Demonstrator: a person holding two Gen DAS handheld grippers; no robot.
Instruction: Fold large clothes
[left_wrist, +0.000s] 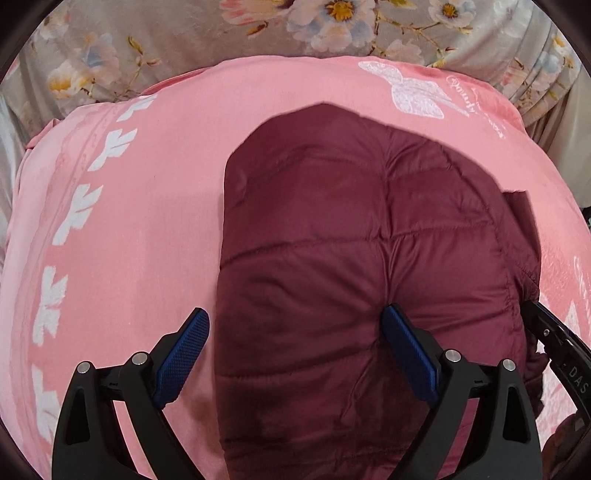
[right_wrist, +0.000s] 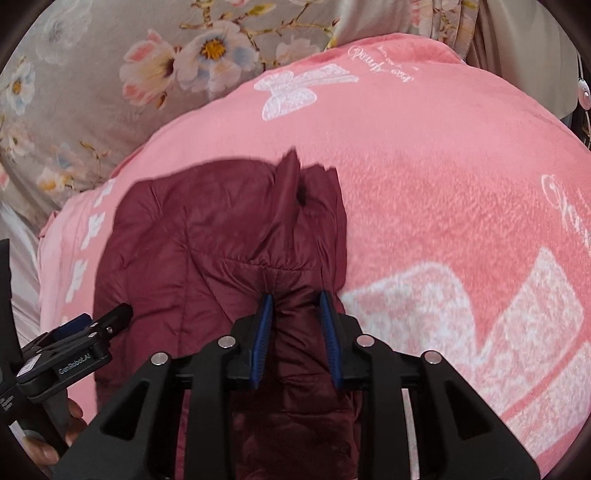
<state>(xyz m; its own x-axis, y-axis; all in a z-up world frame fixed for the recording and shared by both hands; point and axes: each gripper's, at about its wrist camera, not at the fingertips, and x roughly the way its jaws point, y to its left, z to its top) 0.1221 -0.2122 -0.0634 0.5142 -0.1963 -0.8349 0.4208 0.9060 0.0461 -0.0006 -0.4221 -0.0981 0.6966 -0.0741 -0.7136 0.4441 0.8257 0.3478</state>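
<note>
The maroon quilted jacket (left_wrist: 332, 258) lies folded on the pink butterfly blanket (left_wrist: 147, 221); over the jacket's left edge hovers the left gripper (left_wrist: 295, 343), jaws wide, gripping nothing; at its right edge the right gripper (right_wrist: 297, 325), jaws narrow, straddles a fold of jacket.

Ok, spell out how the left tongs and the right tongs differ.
The left tongs stand wide open; the right tongs are nearly closed. The left tongs hold nothing, straddling the edge of the maroon jacket; the right tongs pinch a bunched fold of it. Shared: black frames, blue pads, both over the jacket on the pink blanket.
</note>
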